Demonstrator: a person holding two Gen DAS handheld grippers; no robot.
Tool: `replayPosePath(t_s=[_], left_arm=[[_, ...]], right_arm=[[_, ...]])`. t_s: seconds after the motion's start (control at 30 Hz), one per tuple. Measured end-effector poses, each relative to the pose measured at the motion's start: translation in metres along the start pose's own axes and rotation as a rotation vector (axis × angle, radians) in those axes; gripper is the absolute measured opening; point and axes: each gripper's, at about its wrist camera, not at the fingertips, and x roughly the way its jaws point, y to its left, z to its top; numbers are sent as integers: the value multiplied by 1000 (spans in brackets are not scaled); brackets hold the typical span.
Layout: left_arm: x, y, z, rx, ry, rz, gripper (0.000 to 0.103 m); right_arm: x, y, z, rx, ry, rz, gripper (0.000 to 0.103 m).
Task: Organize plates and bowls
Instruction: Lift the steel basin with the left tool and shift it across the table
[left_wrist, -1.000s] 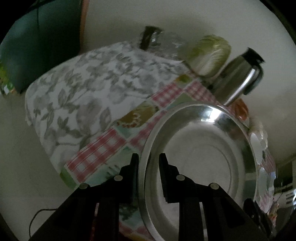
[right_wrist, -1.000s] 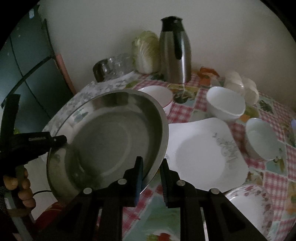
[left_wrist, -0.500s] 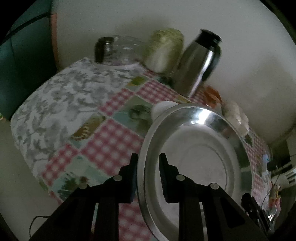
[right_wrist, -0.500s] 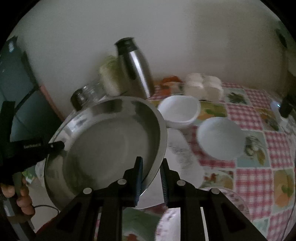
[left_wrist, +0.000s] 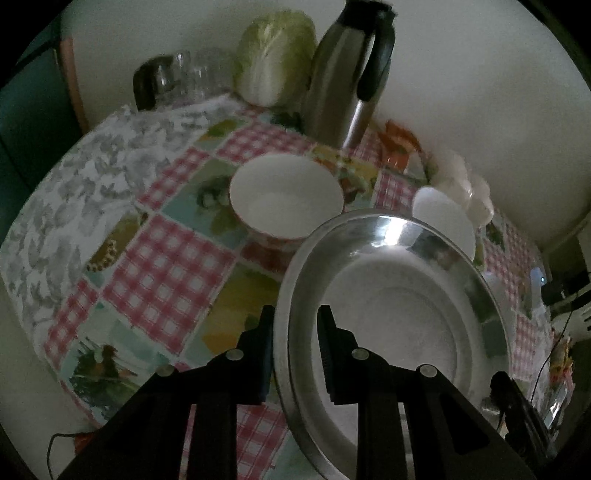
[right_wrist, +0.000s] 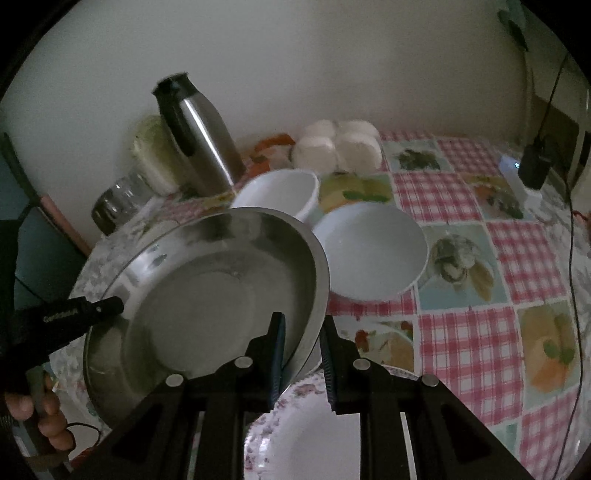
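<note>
One steel basin (right_wrist: 207, 295) hangs above the surface's (right_wrist: 461, 339) left edge, both grippers (left_wrist: 295, 343) (right_wrist: 301, 347) clamping its rim. Three white bowls (right_wrist: 369, 251) and one flowered plate (right_wrist: 306, 435) rest below.

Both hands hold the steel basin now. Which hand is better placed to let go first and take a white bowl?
Probably the right. Its fingers grip the steel basin on the side next to the wide white bowl. The left gripper holds the opposite rim, farther from that bowl.
</note>
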Motion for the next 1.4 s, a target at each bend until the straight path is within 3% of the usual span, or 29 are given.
replayPosePath(t_s=[0.43, 0.83, 1.4], left_arm=[[29, -2, -7, 47, 86, 39, 23], [34, 0, -17, 76, 136, 93, 23], [46, -8, -5, 99, 83, 63, 24]], right_arm=[[38, 4, -15, -80, 99, -95, 20], [36, 14, -22, -156, 107, -150, 20], [48, 13, -19, -121, 75, -171, 20]])
